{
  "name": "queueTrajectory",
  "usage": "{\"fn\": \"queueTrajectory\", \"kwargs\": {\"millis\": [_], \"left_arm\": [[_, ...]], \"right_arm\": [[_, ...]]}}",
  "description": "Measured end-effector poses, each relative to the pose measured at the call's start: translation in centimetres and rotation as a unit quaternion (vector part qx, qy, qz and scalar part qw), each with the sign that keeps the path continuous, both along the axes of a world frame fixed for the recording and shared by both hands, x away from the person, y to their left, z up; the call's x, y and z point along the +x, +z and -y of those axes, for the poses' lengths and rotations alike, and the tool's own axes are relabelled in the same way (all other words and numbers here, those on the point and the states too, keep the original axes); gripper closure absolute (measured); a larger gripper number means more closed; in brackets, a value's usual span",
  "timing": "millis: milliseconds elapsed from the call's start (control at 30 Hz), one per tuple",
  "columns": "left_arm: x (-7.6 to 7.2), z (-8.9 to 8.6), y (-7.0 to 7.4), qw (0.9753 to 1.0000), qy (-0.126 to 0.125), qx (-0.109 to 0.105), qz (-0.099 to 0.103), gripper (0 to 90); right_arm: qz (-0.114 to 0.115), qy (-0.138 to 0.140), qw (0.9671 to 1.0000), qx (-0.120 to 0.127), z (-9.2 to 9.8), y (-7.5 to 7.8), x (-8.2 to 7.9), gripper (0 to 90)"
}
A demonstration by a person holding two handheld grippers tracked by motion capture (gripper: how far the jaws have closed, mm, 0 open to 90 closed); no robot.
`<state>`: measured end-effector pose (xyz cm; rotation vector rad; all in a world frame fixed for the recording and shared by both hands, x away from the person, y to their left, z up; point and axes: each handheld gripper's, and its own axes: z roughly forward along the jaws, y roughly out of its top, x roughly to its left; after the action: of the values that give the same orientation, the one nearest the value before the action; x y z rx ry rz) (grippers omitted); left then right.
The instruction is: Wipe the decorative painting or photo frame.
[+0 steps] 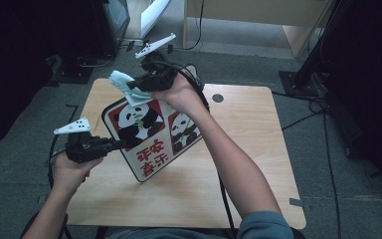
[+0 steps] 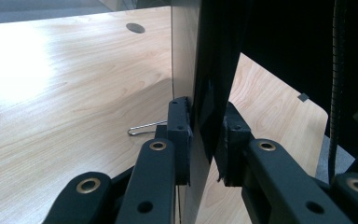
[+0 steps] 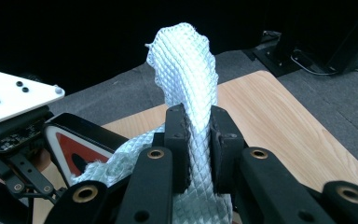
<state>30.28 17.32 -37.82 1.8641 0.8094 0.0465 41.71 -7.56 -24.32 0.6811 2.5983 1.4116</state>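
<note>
I am holding the panda board [image 1: 146, 132] tight in my left gripper [image 2: 205, 140]. My right gripper [image 3: 198, 135] is pinching the cloth [image 3: 186, 79], wiping its top. Next, I think, rubbing lower down.

1. Table [image 1: 258, 149], light wood, with a round hole [image 1: 218, 98] toward one o'clock.
2. Wire clip [image 2: 145, 128] lying on it.
3. Grey carpet [image 1: 338, 164]; black stand foot [image 1: 298, 82] at two o'clock.
</note>
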Motion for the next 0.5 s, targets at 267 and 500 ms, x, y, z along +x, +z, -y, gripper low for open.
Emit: {"fn": "queueTrajectory", "kwargs": {"millis": [267,500], "left_arm": [[-0.1,0.1,0.0,1.0000,0.000,-0.001,0.000,78.9],[0.0,0.1,0.0,1.0000,0.000,-0.003,0.000,79.0]], "right_arm": [[-0.001,-0.005,1.0000,0.006,0.8,-0.1,0.4,79.7],[-0.005,-0.013,0.9999,0.006,1.5,-0.1,0.7,79.5]]}}
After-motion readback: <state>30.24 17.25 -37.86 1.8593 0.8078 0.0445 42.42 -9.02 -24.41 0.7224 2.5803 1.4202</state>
